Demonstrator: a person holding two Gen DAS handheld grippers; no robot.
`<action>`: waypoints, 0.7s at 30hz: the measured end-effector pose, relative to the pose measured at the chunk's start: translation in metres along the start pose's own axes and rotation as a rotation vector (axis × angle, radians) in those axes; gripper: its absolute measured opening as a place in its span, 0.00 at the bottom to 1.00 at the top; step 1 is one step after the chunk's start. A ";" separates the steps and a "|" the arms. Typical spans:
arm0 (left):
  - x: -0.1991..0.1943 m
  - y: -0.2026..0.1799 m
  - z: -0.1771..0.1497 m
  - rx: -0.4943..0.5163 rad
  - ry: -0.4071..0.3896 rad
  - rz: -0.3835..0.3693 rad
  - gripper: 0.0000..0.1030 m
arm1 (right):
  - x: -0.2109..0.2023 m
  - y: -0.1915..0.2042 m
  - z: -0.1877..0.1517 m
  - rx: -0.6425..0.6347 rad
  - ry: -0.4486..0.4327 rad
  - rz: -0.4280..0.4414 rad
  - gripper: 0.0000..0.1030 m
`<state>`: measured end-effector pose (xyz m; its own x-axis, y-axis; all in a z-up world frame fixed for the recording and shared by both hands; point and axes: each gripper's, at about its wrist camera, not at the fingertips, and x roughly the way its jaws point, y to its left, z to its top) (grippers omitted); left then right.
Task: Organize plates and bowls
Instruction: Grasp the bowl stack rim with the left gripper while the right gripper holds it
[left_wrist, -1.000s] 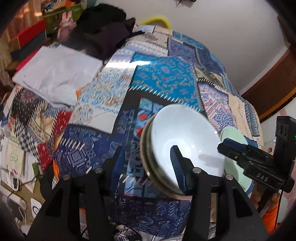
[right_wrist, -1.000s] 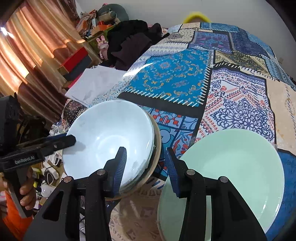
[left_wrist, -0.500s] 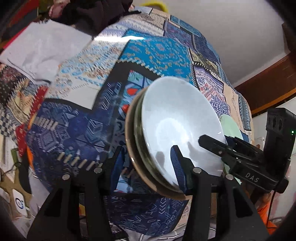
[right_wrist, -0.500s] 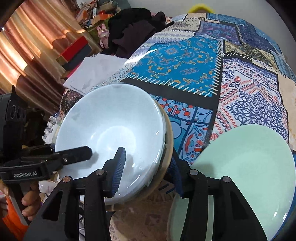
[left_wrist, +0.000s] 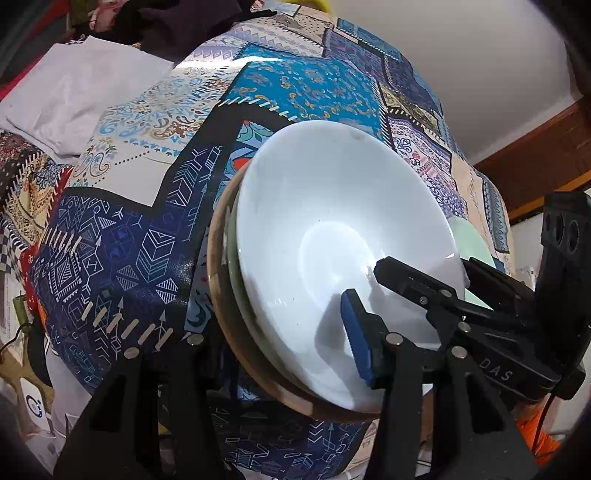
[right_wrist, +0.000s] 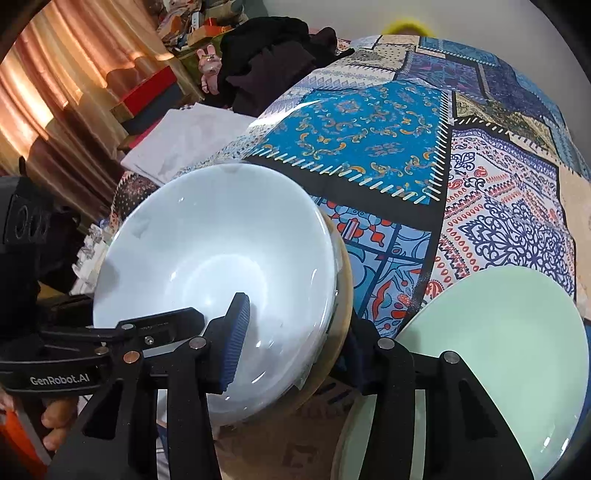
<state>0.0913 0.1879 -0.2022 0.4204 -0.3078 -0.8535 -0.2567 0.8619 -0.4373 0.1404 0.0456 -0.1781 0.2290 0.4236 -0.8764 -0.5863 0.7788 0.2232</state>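
A stack of bowls, white bowl (left_wrist: 332, 236) on top of a greenish one and a tan wooden one (left_wrist: 221, 280), is lifted above the patchwork cloth. My left gripper (left_wrist: 280, 339) is shut on the stack's near rim, one blue pad inside the white bowl (right_wrist: 207, 251). My right gripper (right_wrist: 295, 339) is shut on the opposite rim, its left pad inside the bowl and its right finger under the tan bowl. A pale green plate (right_wrist: 491, 369) lies on the cloth to the right; it also shows in the left wrist view (left_wrist: 469, 240).
The patchwork cloth (right_wrist: 369, 136) covers the table. Folded white fabric (left_wrist: 74, 92) and dark clothing (right_wrist: 273, 62) lie at the far left. Curtains (right_wrist: 55, 92) and boxes stand beyond the table's left edge.
Both grippers have closed in on the bowl stack and lifted it; it now tilts and fills more of both views. The green plate has not moved.
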 end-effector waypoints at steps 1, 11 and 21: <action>0.000 0.000 0.000 -0.008 -0.001 0.001 0.50 | 0.000 -0.002 0.001 0.008 -0.001 0.003 0.40; -0.006 -0.007 0.001 -0.042 -0.027 0.052 0.50 | -0.006 -0.007 0.003 0.061 -0.009 0.028 0.38; -0.019 -0.018 0.005 -0.031 -0.061 0.054 0.50 | -0.030 -0.011 0.006 0.079 -0.066 0.036 0.36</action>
<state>0.0924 0.1800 -0.1767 0.4571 -0.2348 -0.8578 -0.3070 0.8636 -0.4000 0.1452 0.0271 -0.1518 0.2611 0.4795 -0.8378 -0.5328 0.7953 0.2892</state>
